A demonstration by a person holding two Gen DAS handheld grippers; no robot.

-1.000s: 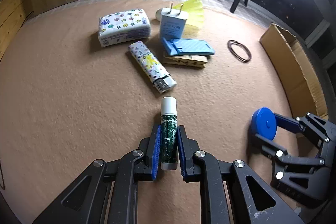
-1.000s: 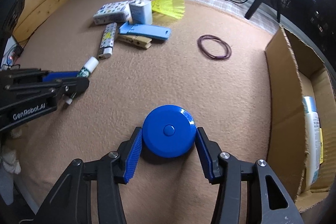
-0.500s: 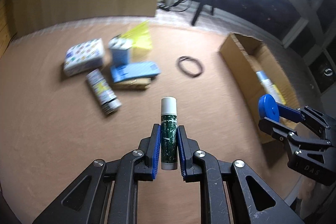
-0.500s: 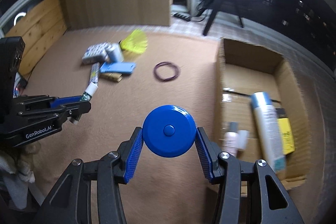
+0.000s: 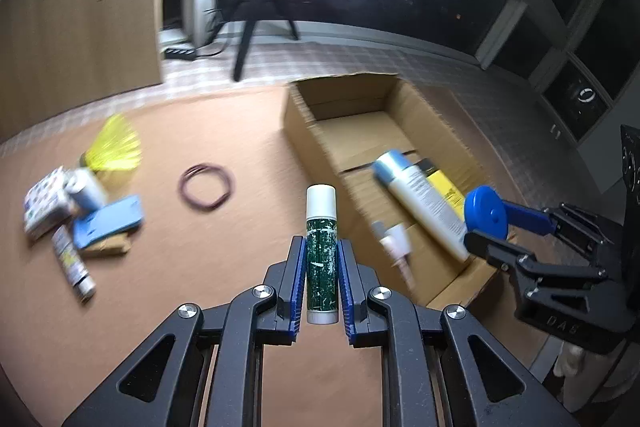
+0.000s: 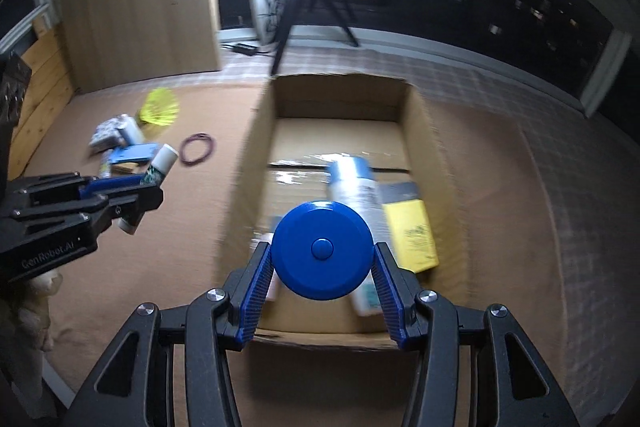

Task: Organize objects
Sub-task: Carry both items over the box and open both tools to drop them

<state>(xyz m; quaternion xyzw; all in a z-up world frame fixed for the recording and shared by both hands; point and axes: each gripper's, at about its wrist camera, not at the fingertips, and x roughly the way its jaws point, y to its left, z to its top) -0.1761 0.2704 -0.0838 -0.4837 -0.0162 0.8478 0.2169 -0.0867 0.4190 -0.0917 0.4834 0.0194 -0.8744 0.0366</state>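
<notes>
Two loads pinched in my jaws: green-patterned white-capped lip-balm tube [image 5: 321, 247] left, round blue plastic disc [image 6: 322, 250] right, above the open cardboard box [image 6: 256, 131]; perhaps seven blurred items left beside it.

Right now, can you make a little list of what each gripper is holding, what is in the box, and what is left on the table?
left gripper: shut on lip balm, held above the table
right gripper: shut on blue round case, held over the near end of the box
box: open cardboard, holds a white tube, a yellow packet and a small bottle
table: hair ties, yellow shuttlecock, blue clip, lighter, tissue pack
sharpness: table things are blurred
</notes>
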